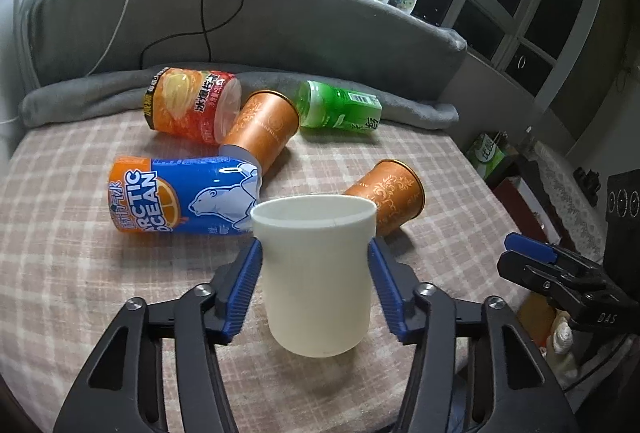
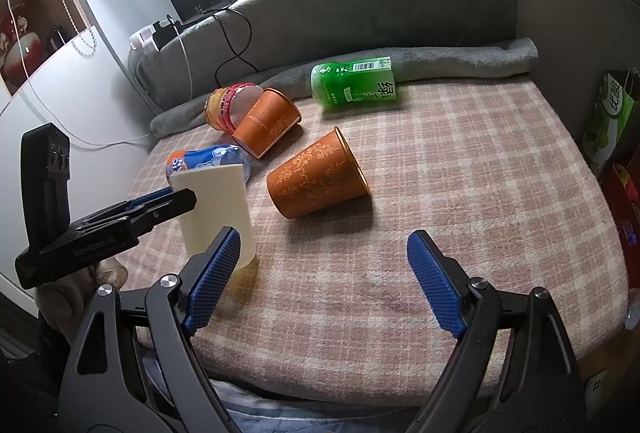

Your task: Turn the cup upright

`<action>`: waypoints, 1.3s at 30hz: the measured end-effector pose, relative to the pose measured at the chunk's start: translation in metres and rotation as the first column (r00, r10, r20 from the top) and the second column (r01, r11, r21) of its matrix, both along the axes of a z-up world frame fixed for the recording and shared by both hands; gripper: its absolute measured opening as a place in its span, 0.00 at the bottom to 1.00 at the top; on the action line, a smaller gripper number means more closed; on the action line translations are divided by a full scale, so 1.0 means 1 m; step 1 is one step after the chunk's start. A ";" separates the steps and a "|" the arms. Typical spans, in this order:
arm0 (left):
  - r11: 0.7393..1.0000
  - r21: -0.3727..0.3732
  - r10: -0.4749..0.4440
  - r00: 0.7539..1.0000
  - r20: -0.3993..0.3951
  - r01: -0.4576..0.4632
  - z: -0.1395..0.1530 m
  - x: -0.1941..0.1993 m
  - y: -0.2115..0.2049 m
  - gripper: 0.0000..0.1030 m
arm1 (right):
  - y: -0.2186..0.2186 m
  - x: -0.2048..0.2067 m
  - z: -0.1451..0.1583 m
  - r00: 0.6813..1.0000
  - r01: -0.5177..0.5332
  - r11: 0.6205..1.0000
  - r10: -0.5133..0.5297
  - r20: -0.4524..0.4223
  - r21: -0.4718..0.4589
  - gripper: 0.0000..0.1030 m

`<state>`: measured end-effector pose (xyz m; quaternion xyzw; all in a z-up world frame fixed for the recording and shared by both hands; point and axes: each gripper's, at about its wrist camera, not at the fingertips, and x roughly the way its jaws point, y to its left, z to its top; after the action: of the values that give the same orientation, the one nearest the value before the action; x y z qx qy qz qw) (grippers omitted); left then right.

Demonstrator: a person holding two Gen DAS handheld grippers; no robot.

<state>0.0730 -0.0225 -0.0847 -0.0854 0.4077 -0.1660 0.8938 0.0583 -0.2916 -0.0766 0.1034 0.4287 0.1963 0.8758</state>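
Note:
A cream cup (image 1: 316, 273) stands upright on the checked cloth, mouth up. My left gripper (image 1: 315, 253) straddles it, blue pads beside its sides with small gaps, so it looks open. In the right wrist view the cream cup (image 2: 216, 209) stands at the left with the left gripper (image 2: 160, 201) around it. My right gripper (image 2: 324, 273) is open and empty, low over the cloth's near edge; it also shows in the left wrist view (image 1: 520, 249). Two orange patterned cups (image 2: 316, 173) (image 2: 268, 125) lie on their sides.
A blue Arctic Ocean cup (image 1: 184, 193), an orange-red cup (image 1: 192, 105) and a green cup (image 1: 340, 109) lie on their sides. A grey rolled blanket (image 2: 460, 57) and sofa back border the far side. Boxes (image 2: 612, 113) stand off the right edge.

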 end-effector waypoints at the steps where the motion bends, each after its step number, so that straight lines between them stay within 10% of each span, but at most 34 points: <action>1: 1.000 -0.001 0.001 1.000 -0.007 -0.001 -0.002 0.002 0.000 0.50 | 0.000 0.000 0.000 1.000 0.003 1.000 -0.003 0.001 0.002 0.85; 30: 0.992 -0.090 -0.122 0.905 -0.408 0.093 -0.048 0.105 -0.018 0.74 | -0.022 0.000 -0.015 0.997 0.073 0.997 -0.072 -0.011 0.026 0.85; 39: 0.992 -0.100 -0.111 0.919 -0.377 0.079 -0.048 0.098 -0.015 0.73 | -0.028 0.000 -0.020 0.996 0.088 0.996 -0.087 -0.027 0.029 0.85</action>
<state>0.1713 -0.0372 -0.1326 -0.1333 0.5705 -0.2061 0.7838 0.0580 -0.3201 -0.0969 0.1377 0.4318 0.1630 0.8764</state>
